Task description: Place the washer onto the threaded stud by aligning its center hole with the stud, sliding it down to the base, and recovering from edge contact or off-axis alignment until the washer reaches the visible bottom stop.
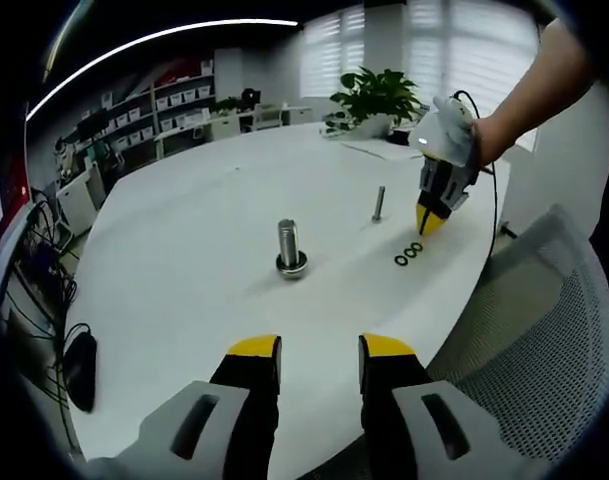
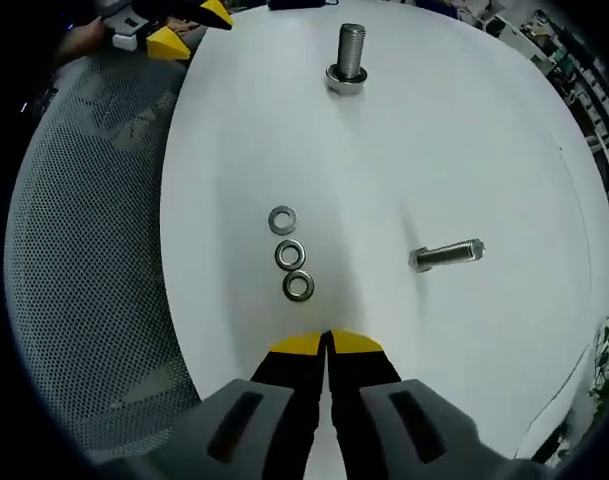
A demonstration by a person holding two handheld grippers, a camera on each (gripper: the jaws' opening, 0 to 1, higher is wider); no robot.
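- Washers: three lie flat in a short row on the white counter (image 2: 464,130), the nearest washer (image 2: 298,286) just ahead of the right hand-held gripper (image 2: 327,345), the middle washer (image 2: 289,254) and far washer (image 2: 282,219) beyond it. Laid flat, their holes face up, ready for an edge pinch.
- The right hand-held gripper hovers with tips pressed together, holding nothing; I judge it is lining up on the nearest washer.
- The large threaded stud (image 1: 289,244) stands upright on its wide base near mid-counter, long axis vertical, well apart from the washers. A washer must come down level along that axis.
- A slimmer bolt (image 1: 379,203) also stands on end, nearer the washers.
- The left hand-held gripper (image 1: 319,352) waits with a narrow gap, empty, aimed toward the stud, likely to steady it.
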